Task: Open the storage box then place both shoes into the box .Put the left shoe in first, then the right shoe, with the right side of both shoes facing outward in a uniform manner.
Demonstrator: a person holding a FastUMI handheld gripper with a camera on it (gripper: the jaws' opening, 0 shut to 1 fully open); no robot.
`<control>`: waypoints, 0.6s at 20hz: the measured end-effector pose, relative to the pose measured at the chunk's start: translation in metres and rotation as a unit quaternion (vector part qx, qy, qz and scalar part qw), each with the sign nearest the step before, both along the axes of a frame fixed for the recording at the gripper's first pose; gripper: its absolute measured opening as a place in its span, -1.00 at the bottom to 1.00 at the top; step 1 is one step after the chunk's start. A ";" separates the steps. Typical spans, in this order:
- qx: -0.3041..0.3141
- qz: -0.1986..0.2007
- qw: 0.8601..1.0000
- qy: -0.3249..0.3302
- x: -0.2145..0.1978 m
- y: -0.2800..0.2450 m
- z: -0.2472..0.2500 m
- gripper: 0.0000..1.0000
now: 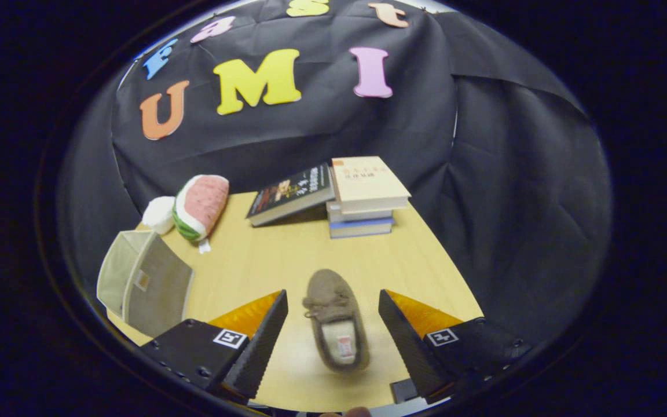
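I am holding the gripper [332, 313] above a light wooden table [287, 255], and its two fingers are standing wide apart with nothing clamped between them. A single brown slipper-style shoe [336, 321] is lying flat on the table in the gap between the fingers, touching neither one. Its rounded toe is pointing toward 12 o'clock, and its open heel end, with a pale lining showing, is pointing back toward me at 6 o'clock. The shoe looks slightly blurred, so I cannot tell whether it is the left or the right one.

At about 9 o'clock from the shoe, beyond the left finger, the storage box [131, 278] is sitting near the table's edge. It is a pale fabric box, and its grey front flap is hanging open so that the inside is facing across the table.

At about 10 o'clock, past the box, a watermelon-slice plush toy [201, 205] is leaning at the back of the table with a small white plush piece [158, 214] touching its left side.

At 12 o'clock, well beyond the fingertips, a stack of books [365, 200] is resting at the table's far edge, and a dark-covered book [292, 194] is lying tilted against the stack's left side.
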State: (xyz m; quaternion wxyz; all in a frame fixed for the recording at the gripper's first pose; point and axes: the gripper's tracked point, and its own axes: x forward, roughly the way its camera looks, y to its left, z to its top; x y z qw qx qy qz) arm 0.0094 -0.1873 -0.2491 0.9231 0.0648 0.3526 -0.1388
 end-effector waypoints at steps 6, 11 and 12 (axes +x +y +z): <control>0.012 0.029 0.996 0.084 -0.007 -0.034 -0.080 0.93; 0.013 0.068 0.990 0.119 0.003 -0.034 -0.122 0.54; 0.022 0.071 0.990 0.122 0.005 -0.032 -0.127 0.37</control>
